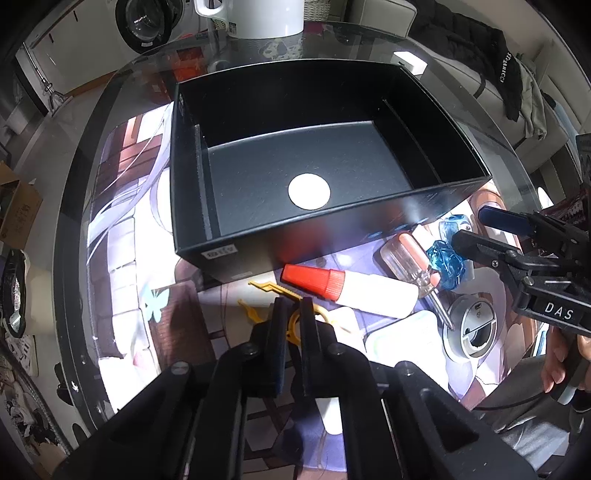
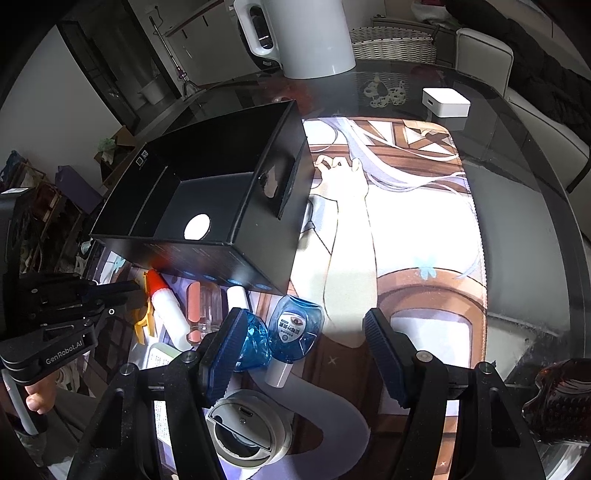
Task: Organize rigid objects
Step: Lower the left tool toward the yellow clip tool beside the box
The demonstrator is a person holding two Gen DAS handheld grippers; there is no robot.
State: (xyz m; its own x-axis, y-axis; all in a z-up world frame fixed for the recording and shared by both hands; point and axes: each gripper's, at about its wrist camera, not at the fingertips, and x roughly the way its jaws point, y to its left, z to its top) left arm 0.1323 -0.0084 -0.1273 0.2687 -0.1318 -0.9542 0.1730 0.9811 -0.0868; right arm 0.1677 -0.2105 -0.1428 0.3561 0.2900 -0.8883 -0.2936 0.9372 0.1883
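The left gripper [image 1: 291, 321] has its two black fingers pressed together on a small yellow plastic clip [image 1: 291, 318], pinching the ring-shaped middle of it while the clip's thin arms stick out to the left over the printed mat [image 1: 129, 258]. In the right wrist view the same gripper [image 2: 138, 301] reaches in from the left edge with the yellow clip [image 2: 144, 325] under its tips.

The right gripper [image 2: 301, 350] stands spread, its blue-padded fingers well apart above the mat [image 2: 406, 240] with nothing between the pads. Its left finger hangs over a crumpled blue wrapper [image 2: 255, 345], and a blue eye-drop bottle [image 2: 295, 332] with a white cap lies just beside that finger, inside the gap but untouched.

An open black box [image 1: 369, 229] sits on the mat toward the far side of the glass tabletop [image 1: 498, 122], a white round disc [image 1: 309, 191] on its floor. Along the box's near wall lie a white glue bottle [image 1: 354, 288] with an orange cap, a clear-handled screwdriver [image 1: 410, 258], and a round grey-white device [image 1: 471, 328] nearer the front edge. A white kettle [image 2: 306, 33] stands at the far edge of the tabletop, and a small white cube [image 2: 445, 101] sits off the mat's far right corner.
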